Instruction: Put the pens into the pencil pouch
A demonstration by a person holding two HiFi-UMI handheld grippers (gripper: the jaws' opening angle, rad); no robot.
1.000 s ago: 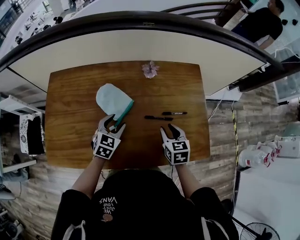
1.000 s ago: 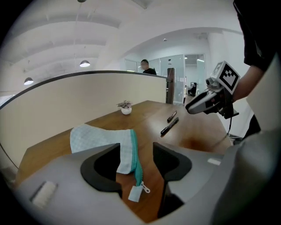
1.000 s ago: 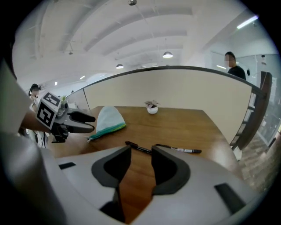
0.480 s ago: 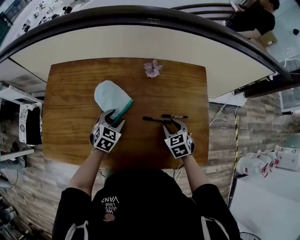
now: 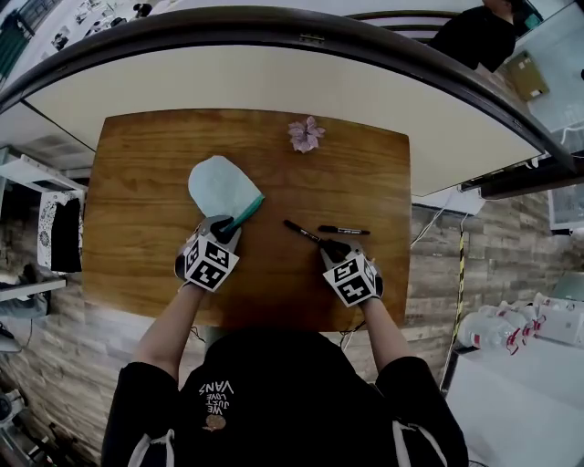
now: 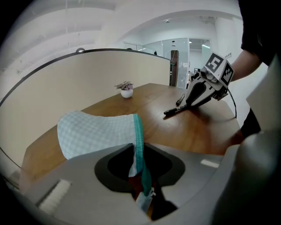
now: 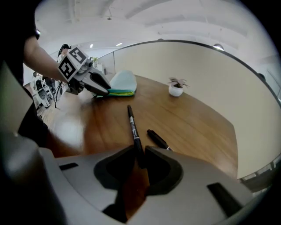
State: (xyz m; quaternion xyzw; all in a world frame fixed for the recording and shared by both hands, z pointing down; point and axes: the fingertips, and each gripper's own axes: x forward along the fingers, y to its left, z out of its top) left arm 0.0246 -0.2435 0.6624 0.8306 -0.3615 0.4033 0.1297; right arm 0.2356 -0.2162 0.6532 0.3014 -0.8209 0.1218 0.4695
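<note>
table (image 5: 146,182): glossy varnished wood | pouch (image 5: 219,187): matt woven cloth | pen (image 5: 301,231): smooth black plastic

A brown wooden surface (image 5: 356,182) with rounded corners stands against a curved cream partition (image 5: 274,82) capped by a dark rim (image 5: 228,27). A small potted plant (image 5: 306,135) sits near the far edge of the wood. The floor (image 5: 438,301) around it is grey-brown plank-patterned, with white shelving (image 5: 36,173) at the left, and beyond the partition the room is bright, with glass walls (image 6: 180,52) under a white ceiling (image 7: 153,17).
</note>
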